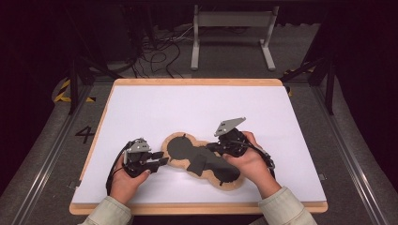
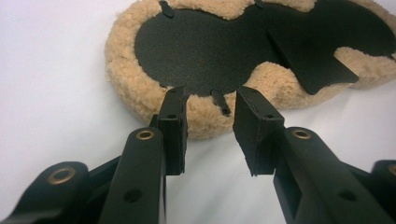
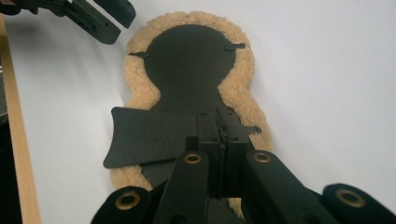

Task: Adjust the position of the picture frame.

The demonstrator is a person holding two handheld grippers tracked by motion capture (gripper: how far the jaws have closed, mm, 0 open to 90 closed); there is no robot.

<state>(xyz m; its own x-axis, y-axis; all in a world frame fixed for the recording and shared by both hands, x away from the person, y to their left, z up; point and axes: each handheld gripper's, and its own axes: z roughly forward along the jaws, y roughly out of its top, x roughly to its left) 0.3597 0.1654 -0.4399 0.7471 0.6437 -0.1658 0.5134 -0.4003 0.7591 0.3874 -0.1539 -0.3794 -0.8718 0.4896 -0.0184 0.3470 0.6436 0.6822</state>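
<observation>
A tan fleece pad (image 1: pixel 175 162) with a black, peanut-shaped face (image 1: pixel 180 147) lies on the white board (image 1: pixel 187 108). Small black tabs stick out along its rim. My left gripper (image 1: pixel 162 158) is open at the pad's left lobe. In the left gripper view (image 2: pixel 210 100) its jaws stand either side of one tab (image 2: pixel 219 101) without touching it. My right gripper (image 1: pixel 210 148) is over the pad's waist, and in the right gripper view (image 3: pixel 218 126) its jaws are shut on the end of a thin black flap (image 3: pixel 144 140). The flap (image 2: pixel 308 60) stands lifted off the fleece.
The board has a wooden rim (image 1: pixel 197 207) and lies on a grey floor-like surface. A white metal frame (image 1: pixel 232 35) and loose cables (image 1: pixel 159 51) sit beyond its far edge. The other gripper (image 3: pixel 93 18) shows at the upper left of the right gripper view.
</observation>
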